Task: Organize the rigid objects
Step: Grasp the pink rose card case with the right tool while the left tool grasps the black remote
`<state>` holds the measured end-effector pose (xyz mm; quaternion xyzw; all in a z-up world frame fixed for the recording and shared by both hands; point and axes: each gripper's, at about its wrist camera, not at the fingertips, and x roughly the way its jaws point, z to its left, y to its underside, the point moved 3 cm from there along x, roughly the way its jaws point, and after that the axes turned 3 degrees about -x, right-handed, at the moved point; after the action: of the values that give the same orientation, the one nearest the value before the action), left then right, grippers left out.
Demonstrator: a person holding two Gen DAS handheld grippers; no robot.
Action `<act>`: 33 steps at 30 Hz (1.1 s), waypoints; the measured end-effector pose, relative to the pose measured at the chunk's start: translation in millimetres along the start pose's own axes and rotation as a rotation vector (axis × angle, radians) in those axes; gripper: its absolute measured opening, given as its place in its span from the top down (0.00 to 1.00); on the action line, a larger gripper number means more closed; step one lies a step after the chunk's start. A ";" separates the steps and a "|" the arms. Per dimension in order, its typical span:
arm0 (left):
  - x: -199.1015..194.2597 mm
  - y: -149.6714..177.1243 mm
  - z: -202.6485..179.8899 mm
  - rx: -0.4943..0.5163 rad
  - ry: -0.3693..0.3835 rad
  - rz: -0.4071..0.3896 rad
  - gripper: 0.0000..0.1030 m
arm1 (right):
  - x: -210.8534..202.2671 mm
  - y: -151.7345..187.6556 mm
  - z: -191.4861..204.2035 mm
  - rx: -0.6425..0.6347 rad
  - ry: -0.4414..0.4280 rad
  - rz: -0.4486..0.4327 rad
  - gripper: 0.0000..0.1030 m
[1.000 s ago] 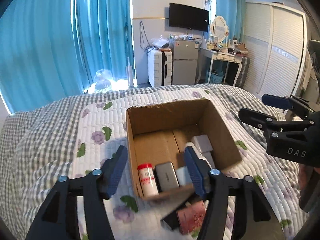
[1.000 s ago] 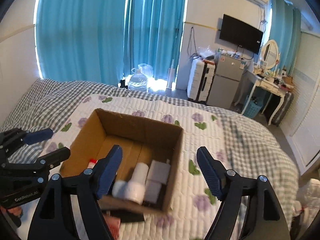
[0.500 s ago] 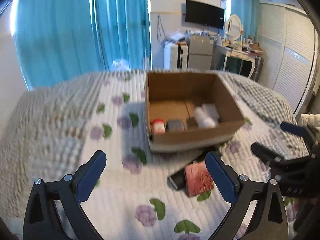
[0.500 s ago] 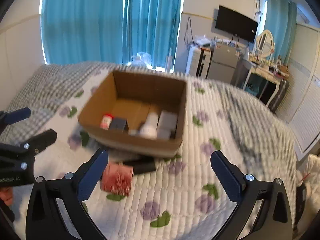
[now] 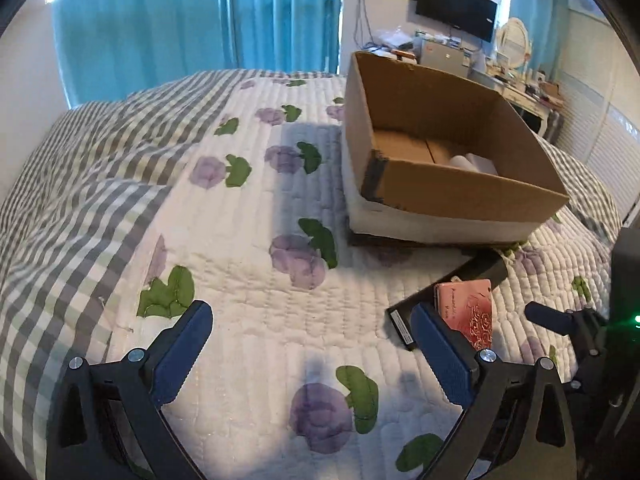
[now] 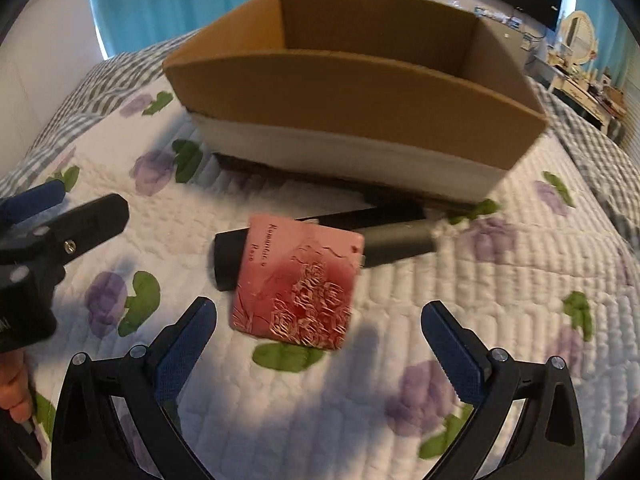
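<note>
A pink box with embossed roses [image 6: 296, 284] lies on the bed, leaning on a long black and grey box [image 6: 384, 236] in front of an open cardboard box [image 6: 352, 92]. My right gripper [image 6: 320, 344] is open and empty, low over the quilt just short of the pink box. My left gripper [image 5: 312, 348] is open and empty to the left; the pink box [image 5: 468, 312] sits by its right finger. The cardboard box [image 5: 460, 192] shows white items inside. The left gripper also shows in the right wrist view [image 6: 48, 216].
The bed has a white quilt with purple flowers [image 5: 248, 240] and a grey checked blanket [image 5: 80, 168] on the left. Blue curtains [image 5: 200, 12], a TV [image 5: 456, 4] and a dresser [image 5: 520, 84] stand behind.
Both grippers dropped from above the cardboard box to low over the quilt in front of it and opened wider. The right one now faces the pink box closely.
</note>
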<state>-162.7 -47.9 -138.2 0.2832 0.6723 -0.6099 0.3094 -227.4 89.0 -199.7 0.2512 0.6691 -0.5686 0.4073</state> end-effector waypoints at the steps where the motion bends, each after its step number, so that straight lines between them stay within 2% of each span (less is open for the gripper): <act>1: 0.1 0.1 0.7 -0.003 0.001 0.000 0.02 | 4.0 -1.7 0.7 0.002 -0.005 0.000 0.00; 2: -0.1 0.4 1.6 -0.006 0.000 -0.002 0.02 | 7.6 -2.9 0.4 0.006 -0.009 0.003 0.03; 4: -0.3 1.3 0.9 -0.004 -0.004 -0.001 0.02 | 16.0 -2.8 -1.6 0.017 -0.023 0.026 0.16; 5: 0.3 1.6 0.1 0.000 -0.010 0.001 0.02 | 19.4 -1.0 -2.2 0.028 -0.057 0.040 0.30; 6: 0.7 1.9 -1.1 0.006 -0.013 0.003 0.02 | 22.1 1.5 -3.3 0.050 -0.103 0.054 0.32; 7: 1.6 2.2 -2.3 0.014 -0.014 0.006 0.02 | 21.9 4.1 -5.0 0.060 -0.109 0.058 0.32; 11: 2.3 3.4 -15.4 0.077 -0.025 0.020 0.02 | 5.5 7.4 -14.1 0.049 -0.079 0.042 0.33; 14: -0.5 5.4 -34.2 0.150 -0.023 0.024 0.02 | -16.3 9.5 -37.6 0.090 -0.048 0.012 0.33; 15: -0.7 6.2 -40.2 0.169 -0.020 0.025 0.02 | -21.9 10.6 -45.7 0.096 -0.023 0.007 0.40; 16: 0.0 7.3 -47.3 0.186 -0.017 0.030 0.02 | -28.4 11.9 -56.0 0.101 0.022 0.000 0.64; 17: 2.2 8.2 -53.8 0.195 -0.011 0.040 0.02 | -31.0 12.8 -63.9 0.098 0.065 0.009 0.93; 20: 12.3 12.6 -74.3 0.207 0.019 0.071 0.02 | -33.0 18.0 -87.3 0.180 -0.005 0.022 0.93; 22: 18.7 17.0 -85.4 0.237 0.025 0.085 0.02 | -25.1 26.2 -90.1 0.193 -0.042 0.063 0.93; 25: 26.8 25.3 -94.6 0.309 -0.026 0.090 0.02 | -22.3 36.9 -88.1 0.188 -0.094 0.083 0.91; 26: 28.0 26.5 -92.5 0.312 -0.035 0.091 0.02 | -21.5 37.8 -87.0 0.183 -0.097 0.091 0.78; 27: 28.4 27.1 -89.7 0.305 -0.038 0.095 0.02 | -20.5 38.6 -86.5 0.183 -0.098 0.097 0.50; 28: 28.2 27.0 -85.3 0.288 -0.038 0.099 0.02 | -19.1 40.2 -86.8 0.192 -0.098 0.104 0.42; 30: 25.3 25.8 -73.5 0.242 -0.031 0.096 0.02 | -13.7 35.1 -80.6 0.202 -0.120 0.108 0.41; 33: 22.1 24.4 -59.0 0.187 -0.025 0.089 0.02 | -3.7 35.0 -71.3 0.156 -0.104 0.141 0.40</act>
<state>-162.6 13.2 -167.0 0.3327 0.5954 -0.6591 0.3170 -215.9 166.3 -214.6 0.2989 0.5814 -0.6012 0.4596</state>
